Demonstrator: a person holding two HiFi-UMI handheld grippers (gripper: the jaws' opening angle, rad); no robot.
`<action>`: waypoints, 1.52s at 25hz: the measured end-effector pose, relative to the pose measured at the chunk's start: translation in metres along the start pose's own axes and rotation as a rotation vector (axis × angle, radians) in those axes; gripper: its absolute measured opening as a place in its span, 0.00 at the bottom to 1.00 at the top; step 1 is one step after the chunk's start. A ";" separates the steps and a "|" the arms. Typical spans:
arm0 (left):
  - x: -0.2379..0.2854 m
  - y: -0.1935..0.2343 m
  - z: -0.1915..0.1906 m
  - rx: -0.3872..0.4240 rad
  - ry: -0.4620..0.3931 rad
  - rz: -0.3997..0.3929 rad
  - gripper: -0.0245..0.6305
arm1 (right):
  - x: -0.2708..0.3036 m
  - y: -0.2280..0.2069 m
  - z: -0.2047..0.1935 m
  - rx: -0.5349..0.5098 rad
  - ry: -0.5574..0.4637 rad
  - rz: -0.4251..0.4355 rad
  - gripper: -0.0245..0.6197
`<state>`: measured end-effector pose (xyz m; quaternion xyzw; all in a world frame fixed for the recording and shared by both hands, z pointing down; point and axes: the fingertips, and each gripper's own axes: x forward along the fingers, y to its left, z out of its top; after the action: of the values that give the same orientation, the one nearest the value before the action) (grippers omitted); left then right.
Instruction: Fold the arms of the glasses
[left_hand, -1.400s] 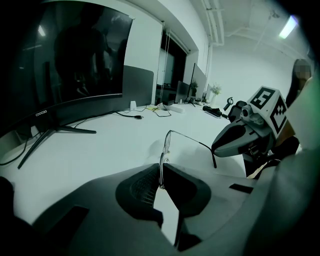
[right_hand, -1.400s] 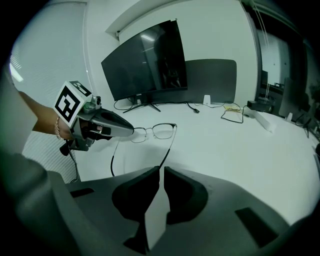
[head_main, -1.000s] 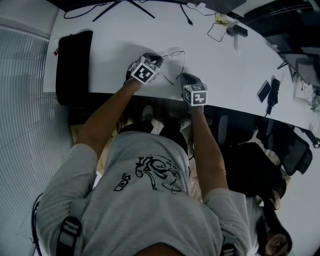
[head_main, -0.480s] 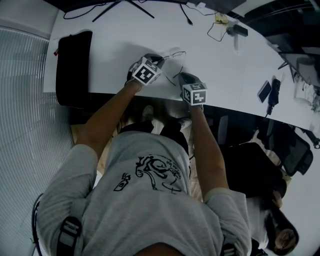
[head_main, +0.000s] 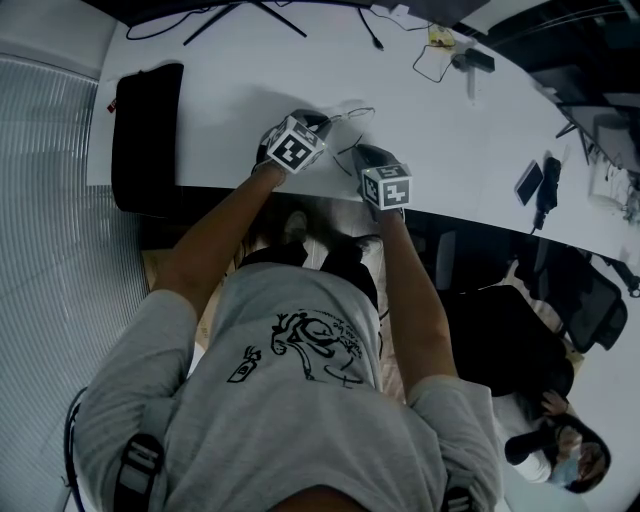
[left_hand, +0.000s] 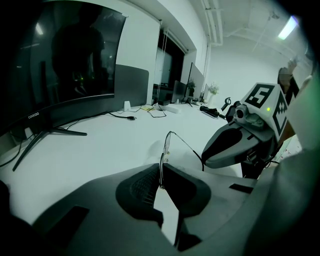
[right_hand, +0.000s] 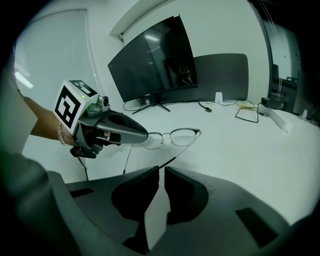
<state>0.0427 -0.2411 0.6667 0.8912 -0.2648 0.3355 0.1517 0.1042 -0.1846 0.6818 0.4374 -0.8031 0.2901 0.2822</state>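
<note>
The left gripper (left_hand: 161, 169) clamps the glasses (right_hand: 181, 136) by a rim, the right gripper (right_hand: 162, 171) pinches one arm (right_hand: 172, 156) tip, monitor (right_hand: 150, 60) beyond.

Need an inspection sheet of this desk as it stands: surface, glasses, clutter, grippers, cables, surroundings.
Surface: white desk, bare around the work spot.
Job's things: glasses, thin frame, both arms not yet folded.
Clutter: black case at the left edge; phone far right.
Grippers: left gripper shut on the front rim; right gripper jaws nearly together at one arm's tip, seemingly pinching it.
Cables: black cable and thin wire loop at the back, away from the glasses.
Surroundings: monitor behind; another person at lower right.
</note>
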 end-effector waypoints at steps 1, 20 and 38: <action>0.000 -0.001 0.000 0.001 -0.001 -0.001 0.10 | 0.000 0.001 0.001 -0.001 -0.001 0.002 0.11; -0.006 -0.020 -0.005 0.021 -0.003 -0.023 0.10 | 0.008 0.016 0.005 -0.014 -0.007 0.026 0.11; -0.009 -0.035 -0.010 0.038 0.003 -0.048 0.10 | 0.012 0.019 0.009 -0.013 0.006 0.012 0.11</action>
<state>0.0520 -0.2045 0.6643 0.8995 -0.2366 0.3382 0.1434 0.0807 -0.1890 0.6801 0.4299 -0.8068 0.2876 0.2857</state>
